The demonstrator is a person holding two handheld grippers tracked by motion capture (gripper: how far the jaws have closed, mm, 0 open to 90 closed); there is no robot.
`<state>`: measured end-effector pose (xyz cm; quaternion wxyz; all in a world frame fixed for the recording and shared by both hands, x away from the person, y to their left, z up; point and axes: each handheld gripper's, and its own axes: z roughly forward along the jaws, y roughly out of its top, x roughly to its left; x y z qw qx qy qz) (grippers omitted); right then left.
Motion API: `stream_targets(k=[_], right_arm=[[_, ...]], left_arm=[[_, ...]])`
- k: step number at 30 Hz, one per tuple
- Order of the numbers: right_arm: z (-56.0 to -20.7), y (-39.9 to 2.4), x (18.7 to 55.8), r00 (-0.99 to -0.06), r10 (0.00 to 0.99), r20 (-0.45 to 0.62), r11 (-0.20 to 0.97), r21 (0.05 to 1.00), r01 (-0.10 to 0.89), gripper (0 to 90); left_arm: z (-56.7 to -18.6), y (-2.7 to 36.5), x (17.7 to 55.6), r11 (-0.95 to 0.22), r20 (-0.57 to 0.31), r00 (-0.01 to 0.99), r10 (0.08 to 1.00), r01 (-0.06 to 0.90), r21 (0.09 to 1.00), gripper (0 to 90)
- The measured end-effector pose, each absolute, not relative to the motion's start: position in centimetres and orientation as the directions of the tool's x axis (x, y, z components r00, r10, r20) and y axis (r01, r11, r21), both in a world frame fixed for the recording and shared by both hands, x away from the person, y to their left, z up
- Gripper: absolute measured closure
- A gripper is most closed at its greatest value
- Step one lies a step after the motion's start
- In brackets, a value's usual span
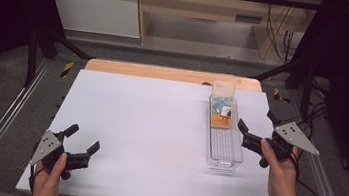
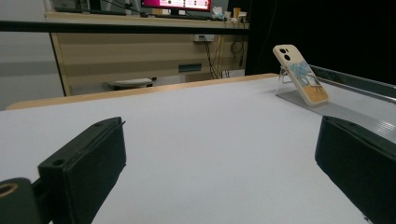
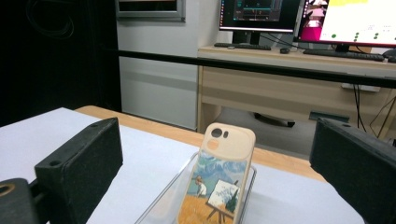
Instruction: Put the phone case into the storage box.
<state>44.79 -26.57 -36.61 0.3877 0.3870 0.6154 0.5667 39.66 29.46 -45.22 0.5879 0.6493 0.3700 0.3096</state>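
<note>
A phone in a cream case with a painted scene [image 1: 222,106] [image 2: 300,73] [image 3: 219,182] leans tilted in the far end of a clear plastic tray [image 1: 225,147] [image 3: 163,200] at the table's right. My right gripper [image 1: 256,123] [image 3: 219,186] is open just right of the tray, its jaws pointing toward the phone and not touching it. Near the front left corner, my left gripper [image 1: 83,138] [image 2: 219,163] is open above the white table, with nothing between its jaws.
A white sheet [image 1: 148,135] covers the table, and a wooden edge [image 1: 165,72] shows at the back. Metal rails [image 1: 3,122] run along both sides. Beyond the table stand a wooden desk [image 3: 289,88] with monitors [image 3: 261,14] and cables.
</note>
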Motion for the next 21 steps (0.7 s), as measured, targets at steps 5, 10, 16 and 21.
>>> stream_targets(k=[5, 10, 16, 21], right_arm=[[-37.3, -26.8, 44.0, -0.394, 0.919, -0.022, 0.042, 0.998, 0.041, 2.9], [-37.9, -27.2, 43.5, -0.389, 0.921, -0.017, 0.036, 0.998, 0.042, 2.8], [-38.5, -27.3, 42.8, -0.390, 0.920, -0.020, 0.038, 0.998, 0.040, 2.7], [-38.9, -27.4, 42.3, -0.391, 0.920, -0.029, 0.049, 0.998, 0.040, 2.6]], left_arm=[[-45.3, 29.3, 39.8, -0.036, -0.036, 0.537, 0.843, 0.123, 0.992, 1.7], [-45.3, 29.5, 39.7, -0.031, -0.039, 0.533, 0.845, 0.121, 0.992, 1.7], [-45.2, 29.4, 39.6, -0.029, -0.039, 0.534, 0.845, 0.119, 0.992, 1.7], [-45.2, 29.4, 39.5, -0.031, -0.037, 0.535, 0.844, 0.116, 0.993, 1.7]])
